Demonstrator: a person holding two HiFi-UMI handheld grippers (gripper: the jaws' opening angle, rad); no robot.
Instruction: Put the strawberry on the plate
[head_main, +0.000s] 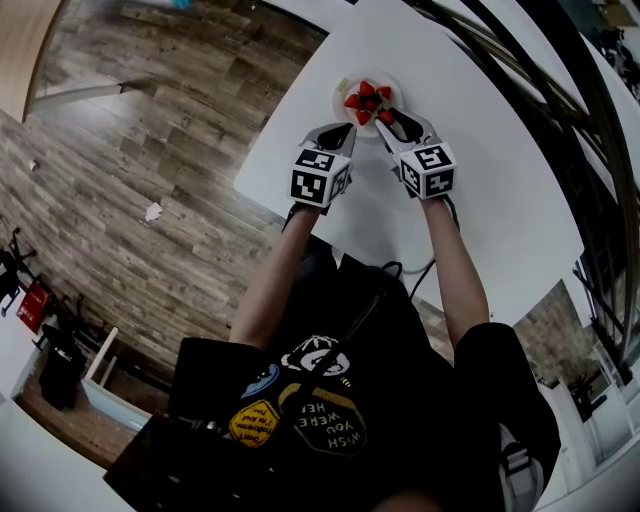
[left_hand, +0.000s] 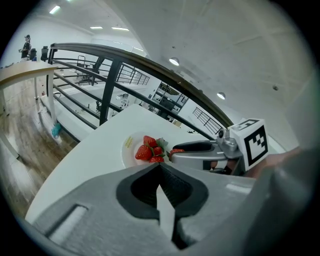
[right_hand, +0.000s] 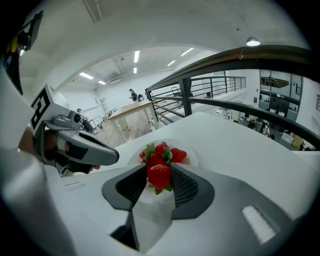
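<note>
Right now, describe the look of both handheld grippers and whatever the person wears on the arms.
The left gripper and right gripper look alike: light grey bodies with black ridged pads inside the jaws. Each carries a white cube printed with black square markers. A black cable runs from the right one. The person wears a black short-sleeved T-shirt with printed graphics, forearms uncovered.

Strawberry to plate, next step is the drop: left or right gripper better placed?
Right. The right gripper is shut on a strawberry, poised at the plate's near rim, where other strawberries lie. The left gripper has its jaws together with nothing between them, so it has nothing to place.
</note>
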